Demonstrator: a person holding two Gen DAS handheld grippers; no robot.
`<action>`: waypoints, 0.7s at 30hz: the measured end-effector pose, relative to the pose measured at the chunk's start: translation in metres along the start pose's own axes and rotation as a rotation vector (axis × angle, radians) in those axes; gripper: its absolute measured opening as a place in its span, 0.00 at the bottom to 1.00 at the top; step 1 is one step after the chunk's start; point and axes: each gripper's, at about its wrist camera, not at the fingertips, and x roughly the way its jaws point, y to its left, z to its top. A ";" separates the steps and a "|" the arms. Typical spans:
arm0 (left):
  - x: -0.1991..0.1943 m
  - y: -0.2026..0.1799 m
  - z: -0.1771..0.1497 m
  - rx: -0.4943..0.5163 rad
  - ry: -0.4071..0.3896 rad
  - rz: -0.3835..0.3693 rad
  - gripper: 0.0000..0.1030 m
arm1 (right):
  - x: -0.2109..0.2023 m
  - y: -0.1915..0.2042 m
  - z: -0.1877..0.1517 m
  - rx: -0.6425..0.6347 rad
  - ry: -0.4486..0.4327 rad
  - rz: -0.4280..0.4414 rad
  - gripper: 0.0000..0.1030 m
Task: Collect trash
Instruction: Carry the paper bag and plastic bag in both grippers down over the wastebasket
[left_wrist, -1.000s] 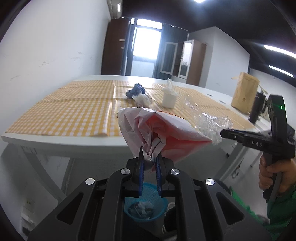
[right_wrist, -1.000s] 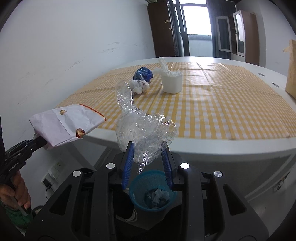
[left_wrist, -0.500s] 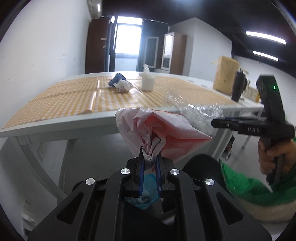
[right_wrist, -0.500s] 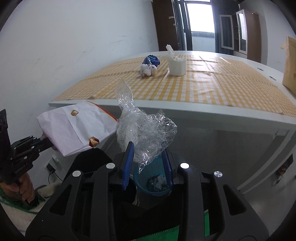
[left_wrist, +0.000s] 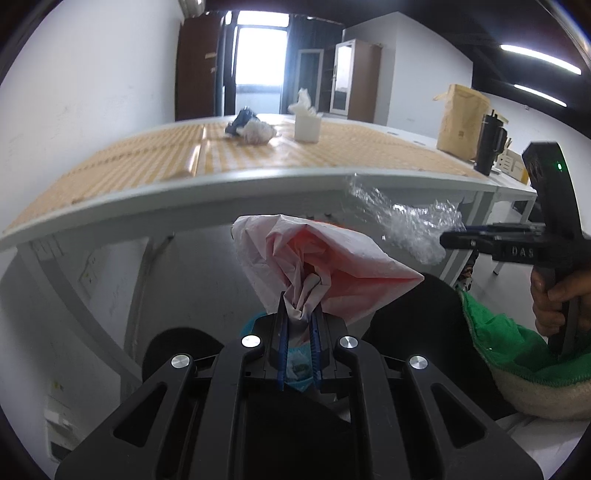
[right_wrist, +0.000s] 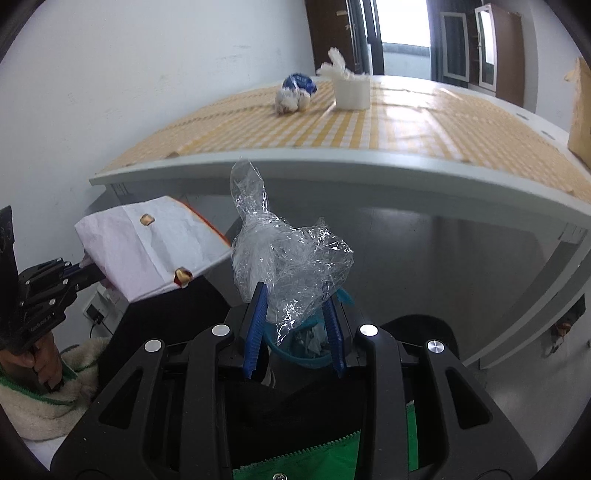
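Both claws are on their way down now, and the desk that sat below the trash a second ago has climbed to eye level and above! The left claw is pinched almost flat on the twisted neck of the paper bag, which fans out just ahead of its tips. The right claw holds the plastic wrap at a middling gap, pads pressed into the crinkled bundle. No change in either grip over the last second; only height has changed.

And look where they are heading: the blue bin peeks out right under the right claw, between its fingers, with scraps already inside. In the left view just a sliver of bin shows beneath the pinched paper. That puts both loads near the drop, I'd say, the wrap better lined up than the bag.

Far ahead, beyond both claws, a tissue wad and a white cup sit on the desk, uncollected. More trips to come.
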 end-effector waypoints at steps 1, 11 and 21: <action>0.005 0.001 -0.002 -0.004 0.013 -0.001 0.09 | 0.007 0.000 -0.003 0.005 0.018 0.004 0.28; 0.058 0.022 -0.018 -0.056 0.121 0.014 0.09 | 0.060 -0.012 -0.015 0.052 0.123 -0.007 0.28; 0.130 0.029 -0.030 -0.054 0.308 0.019 0.09 | 0.133 -0.027 -0.020 0.055 0.243 -0.012 0.28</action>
